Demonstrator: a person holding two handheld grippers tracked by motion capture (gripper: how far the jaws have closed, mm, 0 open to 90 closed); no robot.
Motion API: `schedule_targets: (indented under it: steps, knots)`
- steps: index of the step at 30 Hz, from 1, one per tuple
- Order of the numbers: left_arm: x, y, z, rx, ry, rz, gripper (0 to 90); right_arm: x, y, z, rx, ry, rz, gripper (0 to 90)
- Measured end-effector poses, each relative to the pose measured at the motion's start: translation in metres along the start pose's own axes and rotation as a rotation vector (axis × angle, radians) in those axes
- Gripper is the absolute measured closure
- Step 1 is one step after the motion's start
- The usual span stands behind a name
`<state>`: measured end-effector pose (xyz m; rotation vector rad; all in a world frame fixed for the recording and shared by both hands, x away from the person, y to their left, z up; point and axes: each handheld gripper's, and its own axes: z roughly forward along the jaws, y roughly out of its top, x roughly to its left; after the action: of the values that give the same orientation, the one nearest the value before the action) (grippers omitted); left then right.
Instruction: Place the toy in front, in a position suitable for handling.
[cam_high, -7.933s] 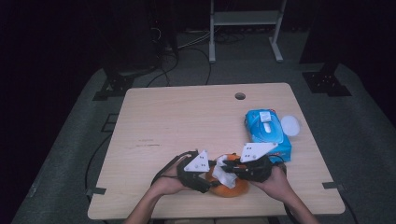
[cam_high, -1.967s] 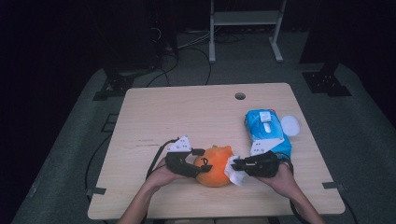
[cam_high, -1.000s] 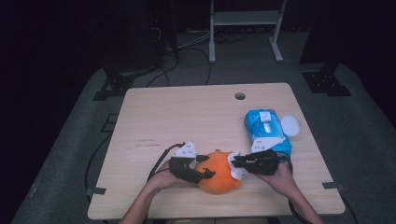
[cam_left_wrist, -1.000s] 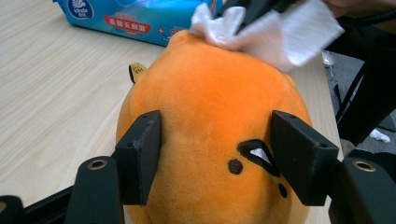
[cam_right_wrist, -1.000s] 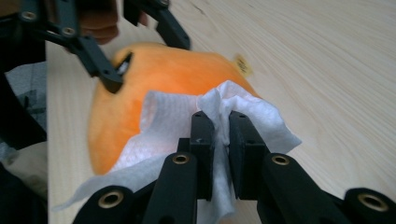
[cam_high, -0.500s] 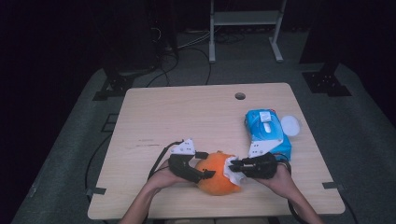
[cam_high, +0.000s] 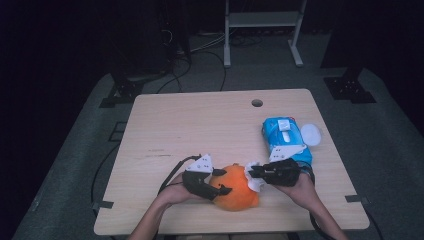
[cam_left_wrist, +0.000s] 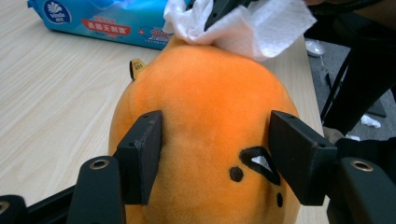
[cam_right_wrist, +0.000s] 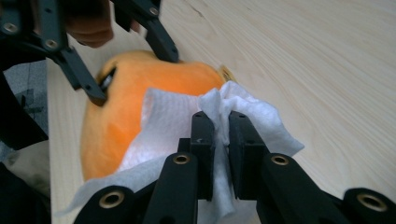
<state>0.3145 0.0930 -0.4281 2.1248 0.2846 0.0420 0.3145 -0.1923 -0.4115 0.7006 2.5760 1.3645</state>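
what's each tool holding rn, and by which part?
Right tool: shut on the white wipe, pinching a bunched fold. Left tool: pads against the sides of the orange plush toy, jaws having just closed further.

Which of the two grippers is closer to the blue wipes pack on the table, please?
Right. The right gripper, shut on a white wipe, sits just in front of the wipes pack; the left gripper straddles the orange plush toy, farther away.

The right gripper (cam_right_wrist: 220, 126) pinches a white wipe (cam_right_wrist: 252, 116) tight between its two black jaws. The wipe lies against an orange plush toy (cam_right_wrist: 135, 88) on the table (cam_right_wrist: 303, 51). The left gripper (cam_right_wrist: 135, 65) holds the toy's far side.
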Motion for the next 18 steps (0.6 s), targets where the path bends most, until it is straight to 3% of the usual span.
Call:
schedule_targets:
  steps: [5,8,14,16,18]
  knots:
    - [-0.002,0.0,0.002,0.004,0.012,0.008,36.2,0.017,0.009,0.005,-0.037,0.077,-0.044,80.3]
    - [-0.001,-0.001,0.001,0.001,0.01,0.004,36.2,0.022,0.011,0.009,-0.023,0.069,-0.072,80.3]
    - [0.0,-0.001,0.002,-0.004,0.008,0.0,36.6,0.003,0.0,0.002,-0.009,0.004,-0.01,80.4]
    - [0.0,-0.002,0.002,-0.003,0.009,0.004,36.7,0.007,0.002,0.002,-0.013,0.0,-0.017,80.4]
    - [0.0,-0.002,0.002,-0.003,0.008,0.001,36.6,0.016,0.007,0.003,-0.027,0.033,-0.044,80.4]
